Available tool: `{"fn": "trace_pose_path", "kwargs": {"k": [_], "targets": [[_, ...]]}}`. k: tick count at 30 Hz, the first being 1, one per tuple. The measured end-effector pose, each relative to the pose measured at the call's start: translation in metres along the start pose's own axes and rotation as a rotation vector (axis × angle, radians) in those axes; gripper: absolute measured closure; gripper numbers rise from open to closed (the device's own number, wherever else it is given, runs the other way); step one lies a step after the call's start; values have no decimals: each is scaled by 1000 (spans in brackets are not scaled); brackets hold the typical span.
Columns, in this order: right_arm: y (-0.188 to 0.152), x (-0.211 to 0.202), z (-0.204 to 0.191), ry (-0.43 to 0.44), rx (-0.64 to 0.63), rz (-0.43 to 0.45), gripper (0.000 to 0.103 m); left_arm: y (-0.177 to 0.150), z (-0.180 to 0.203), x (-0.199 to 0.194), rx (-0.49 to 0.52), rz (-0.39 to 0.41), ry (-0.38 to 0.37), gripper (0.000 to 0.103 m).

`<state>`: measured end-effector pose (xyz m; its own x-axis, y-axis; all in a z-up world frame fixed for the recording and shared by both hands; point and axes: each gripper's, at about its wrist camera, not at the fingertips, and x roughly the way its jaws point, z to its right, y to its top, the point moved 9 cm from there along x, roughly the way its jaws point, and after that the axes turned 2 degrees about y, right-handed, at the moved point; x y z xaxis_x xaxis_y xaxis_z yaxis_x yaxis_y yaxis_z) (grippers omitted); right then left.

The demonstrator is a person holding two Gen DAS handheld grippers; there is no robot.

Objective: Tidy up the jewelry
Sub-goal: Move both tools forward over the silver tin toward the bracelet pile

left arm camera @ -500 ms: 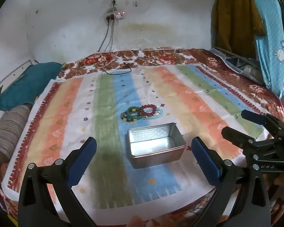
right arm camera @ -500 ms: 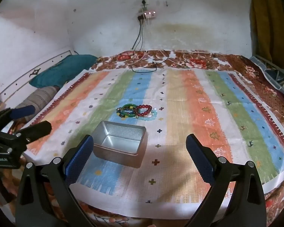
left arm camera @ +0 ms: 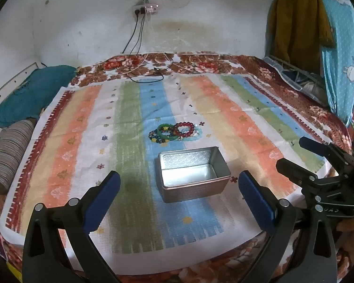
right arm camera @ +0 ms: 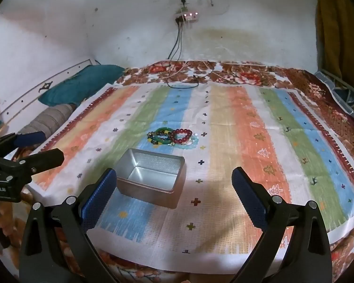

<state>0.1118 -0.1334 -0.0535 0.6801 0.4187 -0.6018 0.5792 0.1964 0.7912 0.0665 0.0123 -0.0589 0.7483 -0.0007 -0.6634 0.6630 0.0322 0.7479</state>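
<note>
Nothing sorted yet: bracelets heaped at mid-frame on the striped cloth over the bed, just above the bare open tin, with left tool and right tool both spread wide, pinching nothing, low in frame.

Tin box sits mid-cloth on the bed. Bracelets lie in a cluster just behind it, apart from it. Pillows at bed's left edge; wall outlet behind.
</note>
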Motion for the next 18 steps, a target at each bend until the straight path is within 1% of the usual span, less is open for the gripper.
{"fn": "trace_pose_path", "kwargs": {"k": [1, 9, 18], "targets": [[0, 0, 0, 2, 0, -1, 4, 0, 5, 3, 8, -2, 7, 6], [1, 2, -2, 4, 0, -14, 4, -2, 4, 3, 17, -8, 20, 6], [-2, 7, -2, 1, 6, -28, 4, -1, 0, 4, 1, -22, 35, 6]]}}
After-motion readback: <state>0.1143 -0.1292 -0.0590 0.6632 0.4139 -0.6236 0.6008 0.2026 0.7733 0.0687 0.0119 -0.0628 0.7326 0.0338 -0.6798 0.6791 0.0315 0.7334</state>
